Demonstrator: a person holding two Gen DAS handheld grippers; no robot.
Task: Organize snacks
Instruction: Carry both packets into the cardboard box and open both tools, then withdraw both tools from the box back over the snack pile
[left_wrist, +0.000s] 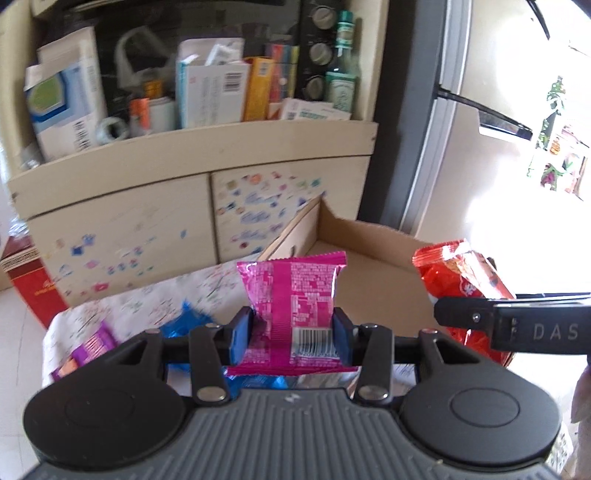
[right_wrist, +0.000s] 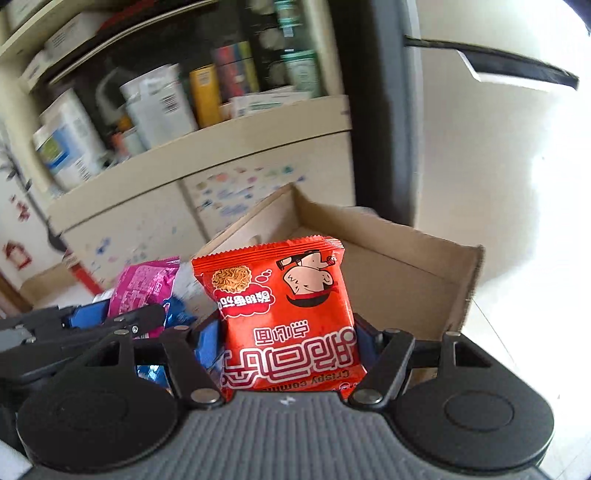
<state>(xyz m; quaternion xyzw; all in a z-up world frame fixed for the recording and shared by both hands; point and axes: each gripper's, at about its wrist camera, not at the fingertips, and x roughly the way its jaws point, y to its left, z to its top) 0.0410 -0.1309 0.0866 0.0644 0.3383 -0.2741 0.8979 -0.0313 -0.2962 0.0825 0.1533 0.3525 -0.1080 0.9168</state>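
My left gripper (left_wrist: 293, 334) is shut on a pink snack packet (left_wrist: 293, 295), held upright with its barcode facing me. My right gripper (right_wrist: 286, 338) is shut on a red noodle snack packet (right_wrist: 284, 314), printed side toward the camera and upside down. The two grippers hang side by side: the red packet (left_wrist: 461, 280) shows at the right of the left wrist view, the pink packet (right_wrist: 142, 286) at the left of the right wrist view. An open cardboard box (left_wrist: 373, 240) (right_wrist: 388, 258) sits just beyond both packets. Blue packets (left_wrist: 184, 321) and a purple one (left_wrist: 92, 345) lie on the patterned cloth (left_wrist: 147, 299) below.
A cream cabinet (left_wrist: 184, 206) with stickers on its doors stands behind the box; its open shelf (left_wrist: 192, 96) is crowded with cartons and bottles. A red box (left_wrist: 33, 288) stands on the floor at the left. A dark door frame (left_wrist: 413, 110) and bright window lie to the right.
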